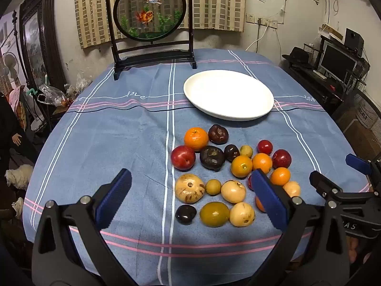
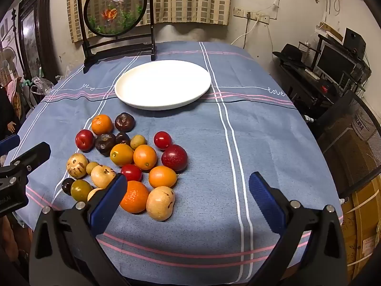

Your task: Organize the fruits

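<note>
Several small fruits lie in a cluster (image 1: 228,176) on the blue tablecloth: oranges, red plums, dark purple ones, tan ones and greenish ones. The cluster also shows in the right wrist view (image 2: 128,162). An empty white plate (image 1: 228,94) sits beyond it, also in the right wrist view (image 2: 163,83). My left gripper (image 1: 190,200) is open and empty, hovering over the near side of the cluster. My right gripper (image 2: 188,200) is open and empty, just right of the cluster, near a tan fruit (image 2: 160,202) and a large orange (image 2: 133,196). It also appears in the left wrist view (image 1: 333,174).
A dark wooden stand with a round goldfish panel (image 1: 150,9) stands at the table's far edge behind the plate. The tablecloth (image 1: 119,138) drops off at the near edge. A black mesh chair (image 2: 352,138) and a desk with a monitor (image 2: 333,62) are to the right.
</note>
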Demonstrator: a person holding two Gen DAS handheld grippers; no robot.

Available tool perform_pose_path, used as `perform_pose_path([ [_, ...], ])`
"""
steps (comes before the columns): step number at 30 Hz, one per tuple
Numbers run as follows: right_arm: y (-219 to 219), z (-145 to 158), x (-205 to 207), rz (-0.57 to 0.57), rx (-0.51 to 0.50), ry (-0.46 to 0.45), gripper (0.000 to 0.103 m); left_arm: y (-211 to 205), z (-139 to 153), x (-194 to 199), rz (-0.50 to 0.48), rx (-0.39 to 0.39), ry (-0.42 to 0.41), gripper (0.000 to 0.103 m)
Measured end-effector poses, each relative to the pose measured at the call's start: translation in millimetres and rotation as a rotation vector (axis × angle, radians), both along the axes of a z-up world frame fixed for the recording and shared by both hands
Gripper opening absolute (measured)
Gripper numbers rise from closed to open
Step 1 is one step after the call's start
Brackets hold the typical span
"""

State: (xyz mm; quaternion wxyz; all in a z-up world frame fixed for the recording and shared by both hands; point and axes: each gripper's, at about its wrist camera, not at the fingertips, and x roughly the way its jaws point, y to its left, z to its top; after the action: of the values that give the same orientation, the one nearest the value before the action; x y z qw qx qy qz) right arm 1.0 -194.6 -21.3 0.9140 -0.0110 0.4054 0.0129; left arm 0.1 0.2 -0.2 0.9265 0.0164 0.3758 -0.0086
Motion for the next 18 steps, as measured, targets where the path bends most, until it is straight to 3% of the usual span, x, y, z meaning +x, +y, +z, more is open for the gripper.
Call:
perform_pose_path([
  [18,9.1,-4.6,2.0,0.014,-0.004,0.011,0.102,3.7,-7.1,4.7,-0.008,-0.026,0.044,0.101],
])
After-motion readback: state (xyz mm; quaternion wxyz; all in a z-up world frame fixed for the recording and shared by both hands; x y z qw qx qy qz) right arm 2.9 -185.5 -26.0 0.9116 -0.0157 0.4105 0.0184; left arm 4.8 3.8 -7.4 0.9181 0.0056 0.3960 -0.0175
